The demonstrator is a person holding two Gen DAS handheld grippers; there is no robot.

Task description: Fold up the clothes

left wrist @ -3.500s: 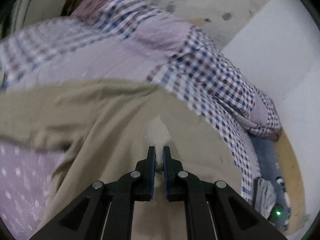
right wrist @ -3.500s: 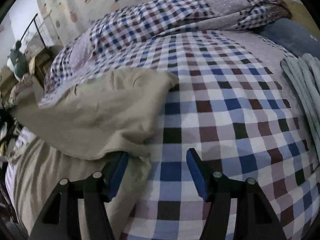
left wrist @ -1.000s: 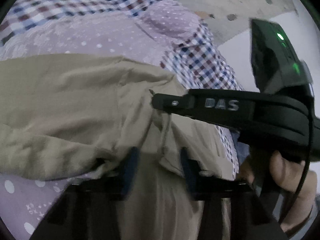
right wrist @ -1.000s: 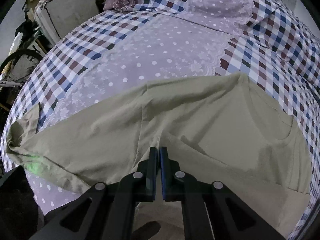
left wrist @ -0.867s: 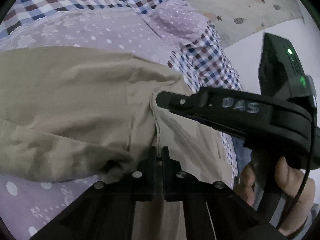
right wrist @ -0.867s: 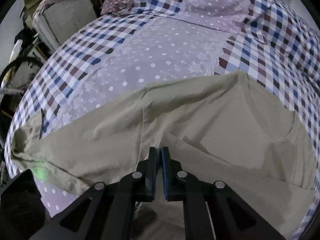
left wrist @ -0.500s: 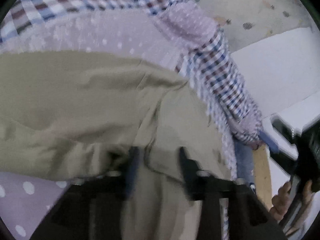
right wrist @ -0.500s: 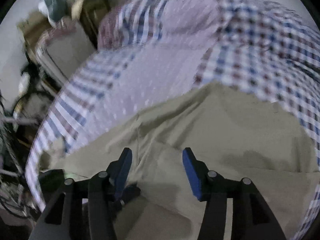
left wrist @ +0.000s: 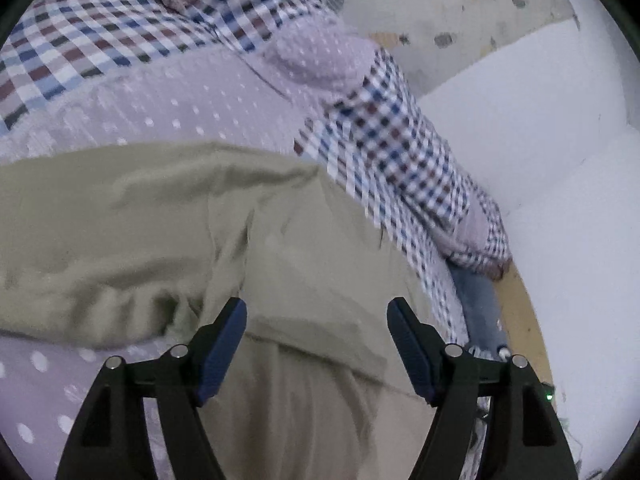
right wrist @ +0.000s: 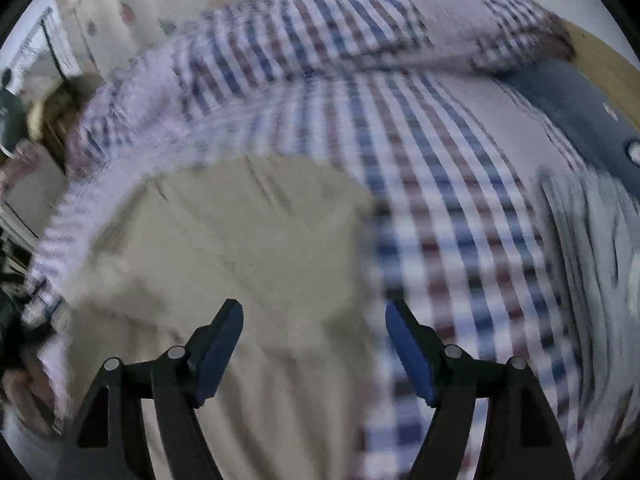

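Note:
A beige shirt (left wrist: pixel 168 216) lies partly folded on the checked and dotted bedspread (left wrist: pixel 168 100). In the left wrist view my left gripper (left wrist: pixel 316 320) is wide open and empty just above the shirt's folded lower part. In the right wrist view, which is motion-blurred, the same beige shirt (right wrist: pixel 240 232) lies below my right gripper (right wrist: pixel 314 320), which is also wide open and empty. Its right finger hangs over the checked bedspread (right wrist: pixel 460 220) beside the shirt's right edge.
A rolled checked quilt (left wrist: pixel 400 136) runs along the white wall (left wrist: pixel 540 128). A blue garment (right wrist: pixel 572 116) and a grey striped cloth (right wrist: pixel 588 240) lie at the bed's right. Furniture and clutter stand at the far left (right wrist: pixel 16 128).
Both grippers let go of the beige shirt and opened wide. The right gripper swung away to the right, out of the left wrist view. Both views shifted fast.

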